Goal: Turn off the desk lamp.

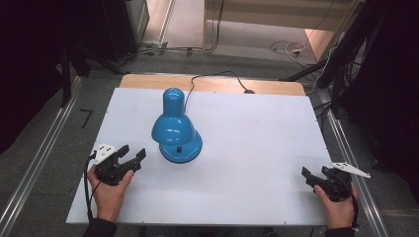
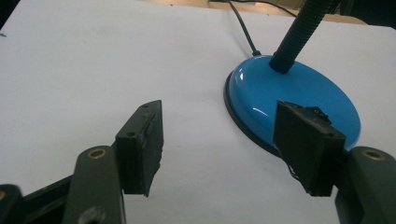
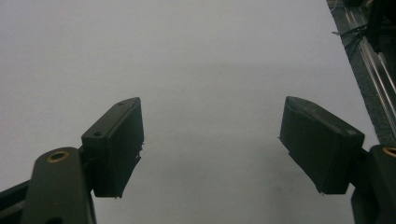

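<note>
A blue desk lamp (image 1: 175,128) stands on the white table top (image 1: 247,143), its shade bent down over its round base (image 2: 299,100), which has a black gooseneck (image 2: 299,32) and a small black switch. My left gripper (image 1: 132,154) rests at the near left, a short way left of the base, open with nothing between its jaws; in the left gripper view (image 2: 229,149) the base lies just beyond the right jaw. My right gripper (image 1: 316,173) sits at the near right edge, open and empty, facing bare table (image 3: 210,144).
The lamp's black cord (image 1: 217,76) runs off the far edge over a wooden strip (image 1: 276,87). Metal rails (image 1: 39,158) flank the table on both sides. Cables (image 1: 291,48) lie on the floor beyond.
</note>
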Demonstrator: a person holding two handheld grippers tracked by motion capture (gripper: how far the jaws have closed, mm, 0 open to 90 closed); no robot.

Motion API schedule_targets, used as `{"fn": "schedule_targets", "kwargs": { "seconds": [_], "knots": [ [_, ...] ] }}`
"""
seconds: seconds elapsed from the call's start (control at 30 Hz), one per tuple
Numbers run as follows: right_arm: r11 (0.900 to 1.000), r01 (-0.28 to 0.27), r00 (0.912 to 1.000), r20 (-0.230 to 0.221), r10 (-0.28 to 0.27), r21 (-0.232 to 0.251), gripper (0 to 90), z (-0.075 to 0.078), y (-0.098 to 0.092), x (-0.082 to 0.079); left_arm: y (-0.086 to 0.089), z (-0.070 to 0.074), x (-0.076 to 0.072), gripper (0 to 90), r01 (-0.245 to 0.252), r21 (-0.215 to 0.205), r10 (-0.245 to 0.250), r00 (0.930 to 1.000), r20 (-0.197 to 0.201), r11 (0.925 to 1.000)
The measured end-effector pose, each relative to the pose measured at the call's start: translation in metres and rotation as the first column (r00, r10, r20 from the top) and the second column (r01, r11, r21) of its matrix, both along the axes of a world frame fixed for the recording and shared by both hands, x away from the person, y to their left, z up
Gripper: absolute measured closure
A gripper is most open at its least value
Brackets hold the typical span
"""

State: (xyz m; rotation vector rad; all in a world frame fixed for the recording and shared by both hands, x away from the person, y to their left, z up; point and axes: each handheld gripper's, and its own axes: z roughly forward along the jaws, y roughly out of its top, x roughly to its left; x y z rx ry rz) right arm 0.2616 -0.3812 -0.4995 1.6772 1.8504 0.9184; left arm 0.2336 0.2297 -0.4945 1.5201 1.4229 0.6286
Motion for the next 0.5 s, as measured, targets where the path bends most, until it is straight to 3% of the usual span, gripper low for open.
{"fn": "schedule_targets", "kwargs": {
  "seconds": [0.5],
  "knots": [
    [1.000, 0.000, 1.0000, -0.001, 0.000, -0.003, 20.6, -0.001, 0.000, 0.000, 0.007, 0.000, -0.015, 29.4, -0.002, -0.014, 0.001, 0.9998, -0.021, 0.9999]
  ]
}}
